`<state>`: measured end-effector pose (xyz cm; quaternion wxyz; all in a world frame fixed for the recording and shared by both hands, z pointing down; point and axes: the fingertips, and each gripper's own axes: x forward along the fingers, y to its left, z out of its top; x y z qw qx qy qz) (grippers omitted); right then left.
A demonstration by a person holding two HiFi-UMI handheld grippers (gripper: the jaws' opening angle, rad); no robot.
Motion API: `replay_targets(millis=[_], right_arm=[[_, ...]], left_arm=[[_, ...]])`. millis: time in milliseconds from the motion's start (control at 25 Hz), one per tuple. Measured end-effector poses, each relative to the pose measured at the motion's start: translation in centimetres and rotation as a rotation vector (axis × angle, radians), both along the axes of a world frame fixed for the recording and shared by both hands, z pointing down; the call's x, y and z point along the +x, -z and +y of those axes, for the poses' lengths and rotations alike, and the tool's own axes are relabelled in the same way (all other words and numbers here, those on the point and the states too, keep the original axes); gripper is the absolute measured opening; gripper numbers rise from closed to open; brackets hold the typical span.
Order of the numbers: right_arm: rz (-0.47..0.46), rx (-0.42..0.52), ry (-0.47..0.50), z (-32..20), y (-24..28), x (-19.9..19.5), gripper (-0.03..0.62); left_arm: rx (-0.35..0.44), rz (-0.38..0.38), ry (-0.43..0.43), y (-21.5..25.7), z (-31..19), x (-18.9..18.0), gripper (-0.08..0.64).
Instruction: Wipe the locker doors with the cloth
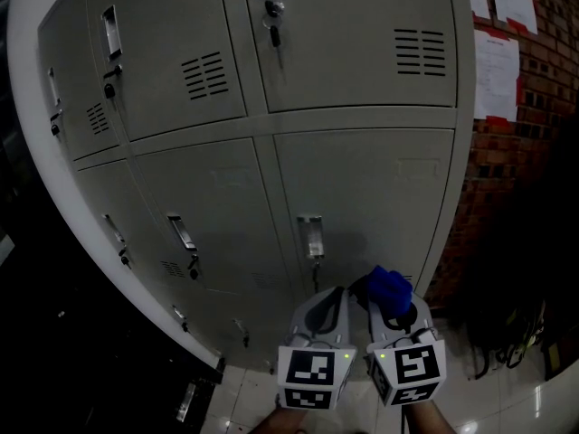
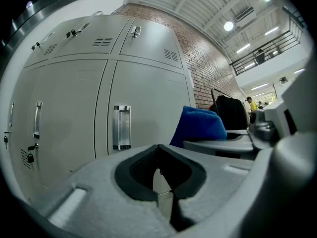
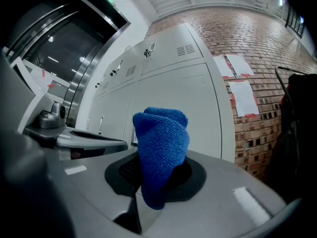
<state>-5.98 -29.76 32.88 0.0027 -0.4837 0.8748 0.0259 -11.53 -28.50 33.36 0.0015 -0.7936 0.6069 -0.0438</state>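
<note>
Grey metal locker doors [image 1: 362, 188] fill the head view. Low in that view, my two grippers are side by side just short of the bottom row. My right gripper [image 1: 391, 307] is shut on a bunched blue cloth [image 1: 389, 287], which sticks up past its jaws. In the right gripper view the cloth [image 3: 161, 152] stands upright in the right gripper [image 3: 156, 177], apart from the lockers [image 3: 173, 98]. My left gripper [image 1: 327, 307] is shut with nothing in it. In its own view the left gripper [image 2: 159, 155] faces a lower door [image 2: 148, 98] with a recessed handle [image 2: 121, 127], and the cloth [image 2: 198, 125] is at the right.
A brick wall [image 1: 507, 152] with pinned papers [image 1: 496, 70] adjoins the lockers on the right. Keys [image 1: 273, 25] hang from an upper door. A dark bundle [image 1: 507, 333] lies low by the wall, on a pale tiled floor [image 1: 507, 405]. A dark structure borders the lockers on the left.
</note>
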Motion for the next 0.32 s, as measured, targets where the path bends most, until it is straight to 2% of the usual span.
replay_targets(millis=[320], right_arm=[[0.002,-0.006,0.006,-0.18,-0.26,0.03,0.075]], left_arm=[[-0.007,0.001,0.003,-0.20,-0.17,-0.01,0.000]])
